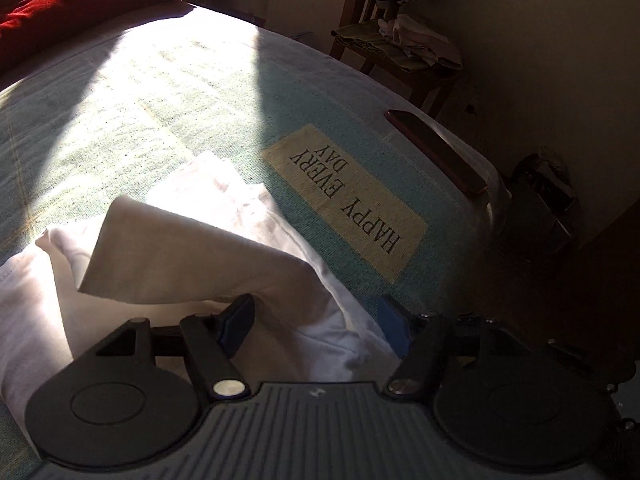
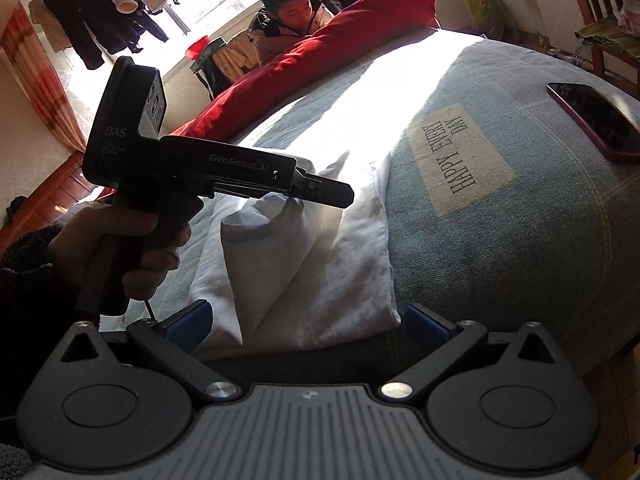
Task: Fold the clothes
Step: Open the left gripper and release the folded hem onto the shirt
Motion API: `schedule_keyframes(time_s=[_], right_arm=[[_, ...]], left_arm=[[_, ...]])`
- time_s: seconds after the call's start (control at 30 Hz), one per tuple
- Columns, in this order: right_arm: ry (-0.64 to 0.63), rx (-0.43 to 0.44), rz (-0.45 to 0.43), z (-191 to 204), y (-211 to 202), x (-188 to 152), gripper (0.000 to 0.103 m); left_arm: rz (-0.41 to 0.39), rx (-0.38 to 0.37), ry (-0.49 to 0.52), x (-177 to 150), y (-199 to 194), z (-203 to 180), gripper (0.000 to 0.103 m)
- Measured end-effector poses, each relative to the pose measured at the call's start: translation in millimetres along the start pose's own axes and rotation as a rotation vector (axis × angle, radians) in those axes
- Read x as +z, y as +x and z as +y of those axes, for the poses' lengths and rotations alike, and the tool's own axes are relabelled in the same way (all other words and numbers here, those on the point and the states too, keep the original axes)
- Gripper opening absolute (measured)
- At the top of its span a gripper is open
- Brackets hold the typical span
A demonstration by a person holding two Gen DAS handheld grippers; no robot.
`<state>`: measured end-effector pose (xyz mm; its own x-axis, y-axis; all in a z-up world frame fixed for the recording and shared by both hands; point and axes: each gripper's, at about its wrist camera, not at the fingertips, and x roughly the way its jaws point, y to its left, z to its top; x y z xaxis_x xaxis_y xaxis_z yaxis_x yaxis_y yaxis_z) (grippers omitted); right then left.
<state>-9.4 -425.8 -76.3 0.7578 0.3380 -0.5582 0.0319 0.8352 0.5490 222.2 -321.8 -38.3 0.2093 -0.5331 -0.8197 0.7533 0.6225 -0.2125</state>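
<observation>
A white garment [image 1: 180,248] lies partly folded on the blue-green bed cover [image 1: 160,92], with one flap raised over it. In the left wrist view my left gripper [image 1: 316,326] stands open, and cloth lies between its blue pads [image 1: 236,320] without being pinched. The right wrist view shows the same garment [image 2: 320,248] with the left gripper [image 2: 328,196] hovering over its raised fold, held by a hand [image 2: 120,248]. My right gripper [image 2: 310,324] is open at the garment's near edge, its pads apart on either side of the cloth.
A dark phone [image 2: 596,120] lies near the bed's right edge, beside a "HAPPY EVERY DAY" label [image 2: 460,156]. A red quilt [image 2: 320,52] runs along the far side, a person [image 2: 288,16] behind it. A wooden chair [image 1: 400,48] holds clothes.
</observation>
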Motion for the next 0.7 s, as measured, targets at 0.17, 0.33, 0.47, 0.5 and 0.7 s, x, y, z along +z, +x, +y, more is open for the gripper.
schedule_keyframes(time_s=[0.17,0.33,0.47,0.5,0.7], right_arm=[[0.005,-0.009,-0.005,-1.6,-3.0,-1.2,0.103],[0.013,-0.011,-0.008,-4.6,-4.6,-2.4,0.103],[0.015,-0.004,-0.012,-4.3,-4.2,-2.0,0.103],[0.013,-0.001,-0.013,-3.9,-4.1,-1.7,0.103],[0.001,0.046,-0.019,1.0,-1.3,2.3,0.103]], left_arm=[[-0.030,-0.008,0.014,2.4,-8.1,-6.0,0.071],[-0.087,-0.030,-0.049,1.5,-21.8,11.7,0.071],[-0.116,-0.021,-0.128,-5.7,-33.0,34.2,0.072],[-0.119,-0.021,-0.144,-9.9,-36.0,39.1,0.072],[-0.143,0.020,-0.199,-48.0,-50.7,53.9,0.074]])
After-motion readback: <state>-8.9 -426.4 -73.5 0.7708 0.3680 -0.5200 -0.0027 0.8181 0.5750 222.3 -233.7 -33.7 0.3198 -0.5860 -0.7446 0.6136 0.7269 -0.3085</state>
